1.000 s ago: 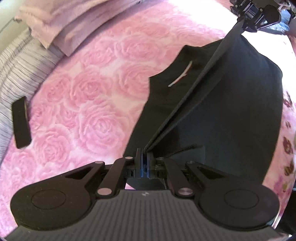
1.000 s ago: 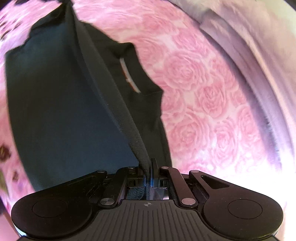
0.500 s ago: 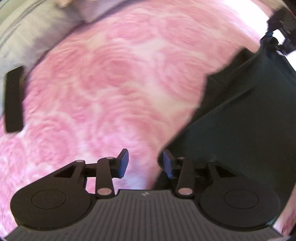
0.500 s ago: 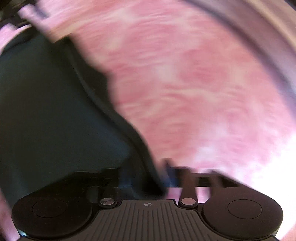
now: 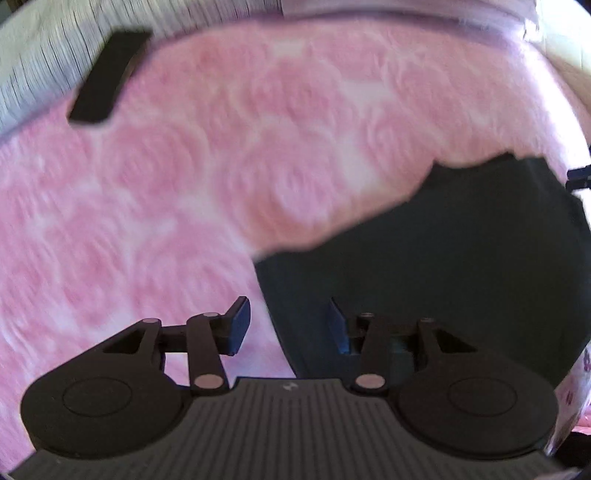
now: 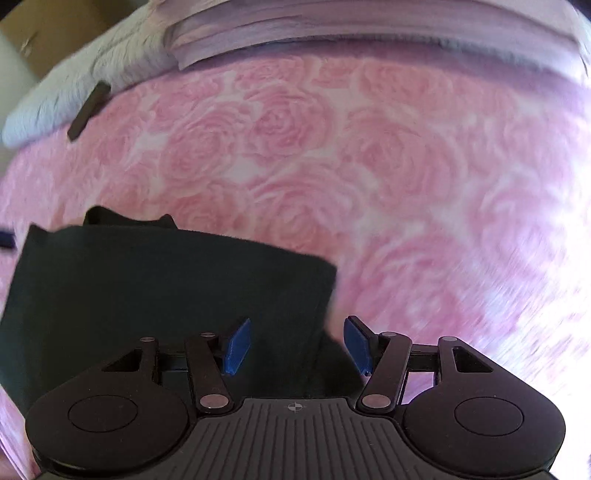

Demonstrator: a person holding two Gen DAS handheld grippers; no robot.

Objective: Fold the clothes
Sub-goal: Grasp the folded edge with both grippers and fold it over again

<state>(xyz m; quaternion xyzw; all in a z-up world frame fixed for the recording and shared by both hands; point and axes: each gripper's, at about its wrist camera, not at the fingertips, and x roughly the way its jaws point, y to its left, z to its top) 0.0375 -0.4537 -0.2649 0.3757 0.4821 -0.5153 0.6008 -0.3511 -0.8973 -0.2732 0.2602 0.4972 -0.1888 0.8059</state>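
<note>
Now lying released on the pink rose bedspread [image 5: 192,206], the dark garment [image 5: 461,266], a second ago stretched taut between both pinching grippers. Opening just now, left gripper [image 5: 286,325] jaws spread over its near-left edge; standing spread, right gripper [image 6: 297,345] over its near-right corner. Probably finishing one fold. Lying far left, clear of the work, a black flat object [image 5: 107,77]; beyond, stacked linens [image 6: 332,26].

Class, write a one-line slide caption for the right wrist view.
Open right gripper above folded dark green garment on pink rose-patterned bedspread.
</note>
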